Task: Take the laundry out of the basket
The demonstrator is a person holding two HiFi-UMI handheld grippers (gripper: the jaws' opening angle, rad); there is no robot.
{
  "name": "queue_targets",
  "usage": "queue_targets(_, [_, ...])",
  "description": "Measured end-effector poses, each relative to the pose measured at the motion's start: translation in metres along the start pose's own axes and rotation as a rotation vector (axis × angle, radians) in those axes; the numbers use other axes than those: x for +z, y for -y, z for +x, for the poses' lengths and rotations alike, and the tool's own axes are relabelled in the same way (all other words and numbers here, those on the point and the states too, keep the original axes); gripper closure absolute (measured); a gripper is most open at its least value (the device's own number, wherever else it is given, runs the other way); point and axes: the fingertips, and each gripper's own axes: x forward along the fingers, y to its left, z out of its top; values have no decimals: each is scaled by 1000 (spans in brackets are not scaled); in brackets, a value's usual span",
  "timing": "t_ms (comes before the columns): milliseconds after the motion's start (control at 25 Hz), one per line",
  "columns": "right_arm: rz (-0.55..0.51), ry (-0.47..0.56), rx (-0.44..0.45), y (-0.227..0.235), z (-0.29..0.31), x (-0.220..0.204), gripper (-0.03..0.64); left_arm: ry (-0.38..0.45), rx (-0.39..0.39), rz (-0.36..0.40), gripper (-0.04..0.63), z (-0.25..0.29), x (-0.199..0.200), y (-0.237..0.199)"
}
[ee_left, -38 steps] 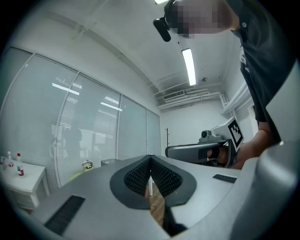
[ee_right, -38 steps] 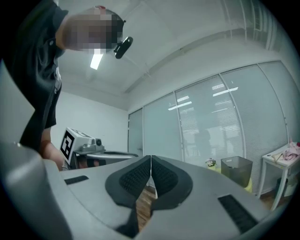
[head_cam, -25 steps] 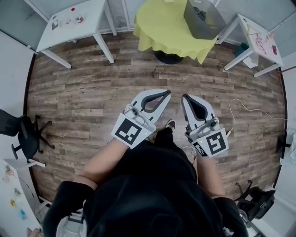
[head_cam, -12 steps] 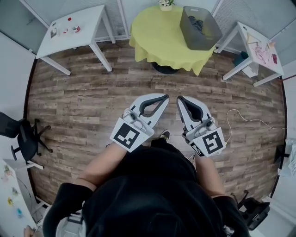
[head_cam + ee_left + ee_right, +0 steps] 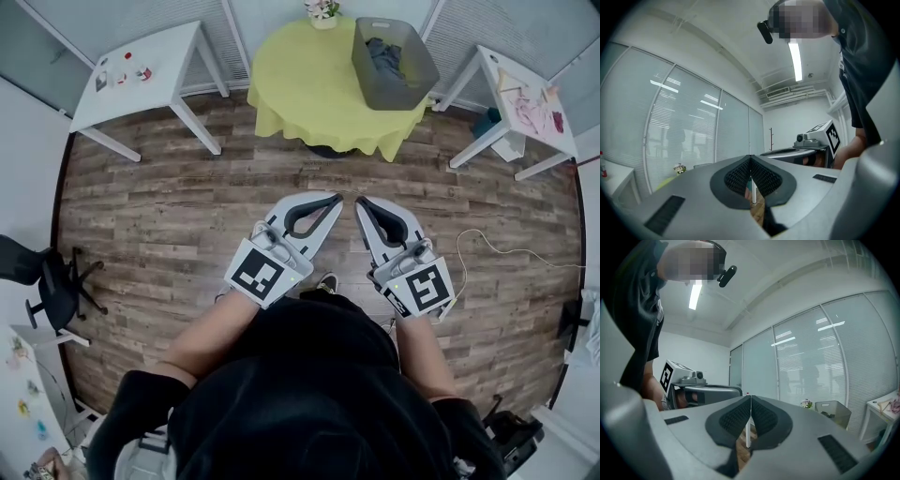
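1. Standing back on the wooden floor [image 5: 141, 206], the person holds both tools out front, well apart from the work.
2. The left hand-held gripper [image 5: 335, 197] has its jaws pressed together, with nothing between the pads.
3. The right hand-held gripper [image 5: 360, 202] is the same: pressed together and empty.
4. The grey basket [image 5: 414, 86] sits on the round yellow-covered surface [image 5: 300, 84], toward its right side, with dark laundry [image 5: 382, 52] lying inside.
5. From the tools, the basket lies ahead and a little to the right, across bare floor. Its long axis runs roughly away from the person.
6. The right hand-held gripper looks the nearer one. I'd guess it reaches in first after a few steps forward, and its jaws must spread before any grab.
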Motion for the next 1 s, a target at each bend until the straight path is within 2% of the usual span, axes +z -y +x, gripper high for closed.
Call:
queue_targets(320, [19, 12, 24, 36, -14, -6, 594, -17, 1, -32, 589, 38, -6, 10])
queue_targets(520, [21, 13, 13, 52, -13, -4, 594, -19, -8, -14, 589, 54, -7, 10])
queue_targets(1000, [-9, -26, -33, 97, 35, -9, 594, -5, -46, -6, 589, 93, -10, -52])
